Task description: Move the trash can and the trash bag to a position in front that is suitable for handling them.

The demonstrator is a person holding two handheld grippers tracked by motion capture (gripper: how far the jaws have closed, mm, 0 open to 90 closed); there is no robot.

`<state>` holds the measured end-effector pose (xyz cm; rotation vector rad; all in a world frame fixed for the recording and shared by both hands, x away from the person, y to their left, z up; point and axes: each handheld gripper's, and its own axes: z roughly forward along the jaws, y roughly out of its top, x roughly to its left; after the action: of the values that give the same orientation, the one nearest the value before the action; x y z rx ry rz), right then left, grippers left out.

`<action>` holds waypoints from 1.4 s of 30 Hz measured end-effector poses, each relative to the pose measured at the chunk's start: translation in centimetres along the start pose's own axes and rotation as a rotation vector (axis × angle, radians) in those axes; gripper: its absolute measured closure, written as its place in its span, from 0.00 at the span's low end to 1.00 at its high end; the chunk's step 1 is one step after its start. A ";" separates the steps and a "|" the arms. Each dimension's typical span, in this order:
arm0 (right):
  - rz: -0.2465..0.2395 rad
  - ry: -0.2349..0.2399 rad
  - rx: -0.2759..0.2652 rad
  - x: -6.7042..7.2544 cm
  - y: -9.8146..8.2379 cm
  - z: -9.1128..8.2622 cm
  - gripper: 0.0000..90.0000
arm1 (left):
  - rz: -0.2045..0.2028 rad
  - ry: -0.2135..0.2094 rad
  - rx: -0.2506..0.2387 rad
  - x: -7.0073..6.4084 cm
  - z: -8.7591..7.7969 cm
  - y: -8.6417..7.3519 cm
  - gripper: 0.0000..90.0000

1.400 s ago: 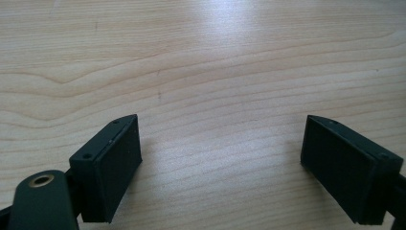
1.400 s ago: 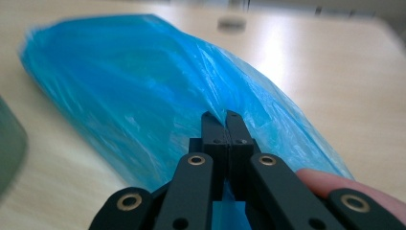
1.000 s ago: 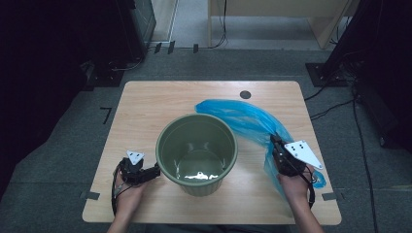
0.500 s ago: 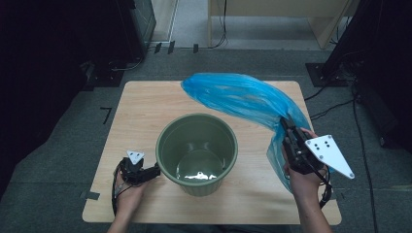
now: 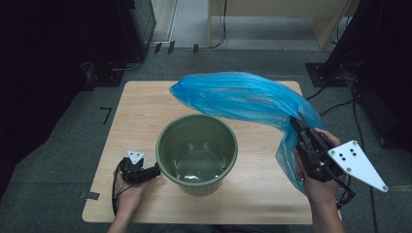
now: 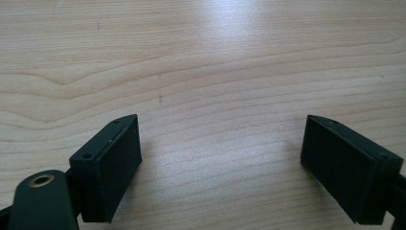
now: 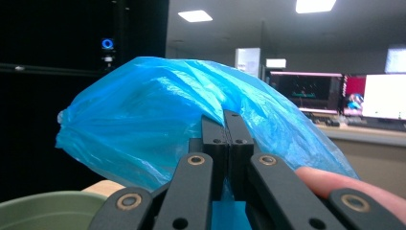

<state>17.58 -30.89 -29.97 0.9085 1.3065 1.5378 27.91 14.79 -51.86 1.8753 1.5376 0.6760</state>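
A: Left side?
B: Left gripper point(image 5: 154, 170) low at the near-left, jaws standing wide apart, hand point(image 5: 127, 198) behind it with the forearm coming in from the bottom edge.
A: Right?
B: Right gripper point(image 5: 295, 125) lifted, jaws pressed fully together and aimed up and away; hand point(image 5: 320, 187) wraps its body, grey plate out to the right.

From my remote station, the blue bag point(image 5: 243, 99) billows across the bench's point(image 5: 141, 116) far right corner, hiding it. The right gripper's point(image 7: 224, 117) pinch point is buried in plastic, and the green bin point(image 7: 45, 208) is cut off at the frame's bottom edge.
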 end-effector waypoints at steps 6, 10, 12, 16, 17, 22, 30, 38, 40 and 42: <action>-0.061 0.060 0.012 -0.8 -0.4 -1.1 1.00 | 0.000 0.000 0.000 0.0 0.0 0.0 0.15; -0.092 0.120 0.030 -1.4 -0.8 -1.7 1.00 | -0.004 0.003 -0.001 0.0 0.1 0.0 0.15; -0.111 0.144 0.046 -1.5 -1.0 -1.7 1.00 | -0.005 0.004 -0.001 0.0 0.1 0.1 0.15; -0.143 0.167 0.072 -1.5 -1.3 -1.6 1.00 | -0.005 0.004 0.000 0.0 0.1 0.1 0.15; -0.144 0.168 0.077 -1.5 -1.4 -1.4 1.00 | -0.005 0.004 0.000 0.0 0.1 0.1 0.15; -0.153 0.175 0.101 -1.2 -1.8 -0.7 1.00 | -0.006 0.004 -0.001 0.0 0.1 0.0 0.15; -0.192 0.203 0.112 0.3 -1.8 0.9 1.00 | -0.006 0.004 -0.002 0.0 0.0 0.0 0.15; -0.207 0.243 0.134 1.8 -2.0 2.4 1.00 | -0.005 0.004 -0.001 0.0 0.0 0.0 0.15; -0.214 0.253 0.142 2.2 -2.2 2.9 1.00 | -0.006 0.003 0.000 0.0 0.0 0.0 0.15; -0.225 0.263 0.156 2.8 -2.4 3.5 1.00 | -0.008 0.001 -0.001 0.0 -0.1 -0.1 0.15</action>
<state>20.28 -27.00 -31.80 0.6415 1.6762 1.4273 27.83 14.80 -51.85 1.8677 1.5443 0.6735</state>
